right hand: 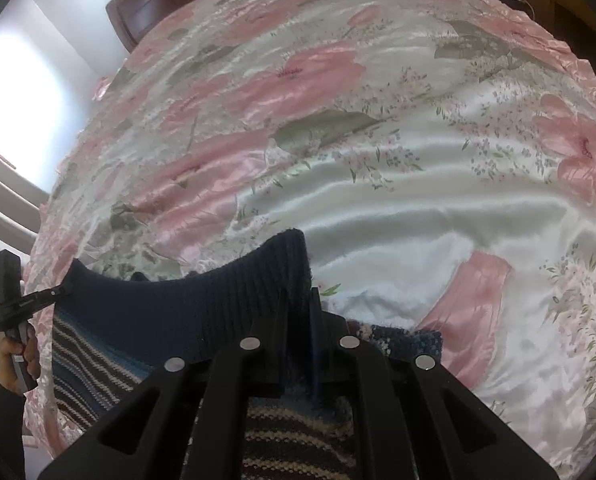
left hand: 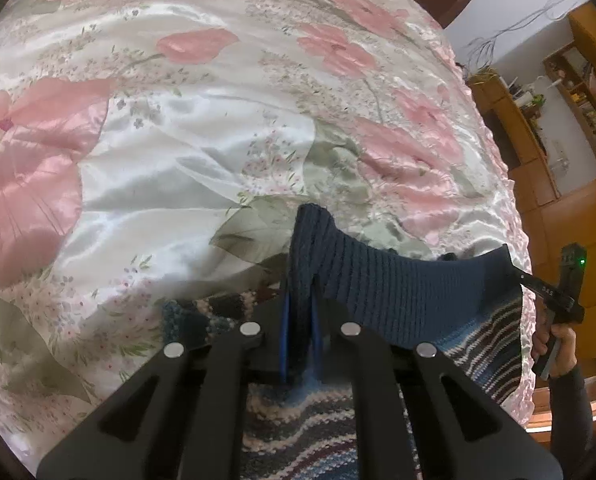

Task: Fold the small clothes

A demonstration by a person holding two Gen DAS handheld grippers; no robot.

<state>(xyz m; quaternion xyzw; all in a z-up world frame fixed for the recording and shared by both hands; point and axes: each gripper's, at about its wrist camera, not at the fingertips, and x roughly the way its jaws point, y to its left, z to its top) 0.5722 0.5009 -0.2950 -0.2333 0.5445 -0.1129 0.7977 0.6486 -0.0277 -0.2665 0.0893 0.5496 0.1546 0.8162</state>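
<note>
While clamped on the knitted garment [left hand: 398, 292] | both hand-held grippers [left hand: 300, 296] [right hand: 298, 300] | above bedspread [left hand: 178, 160]

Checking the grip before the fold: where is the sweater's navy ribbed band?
The navy ribbed band hangs stretched between the left claw and right claw, just above the floral bedspread near its edge.

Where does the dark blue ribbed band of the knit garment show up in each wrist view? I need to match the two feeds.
Left wrist view: the ribbed band runs from the left gripper at bottom centre out to the right gripper at the right edge.
Right wrist view: the ribbed band runs from the right gripper at bottom centre out to the left edge.
Shared landmark: the floral satin bedspread beneath it.
</note>
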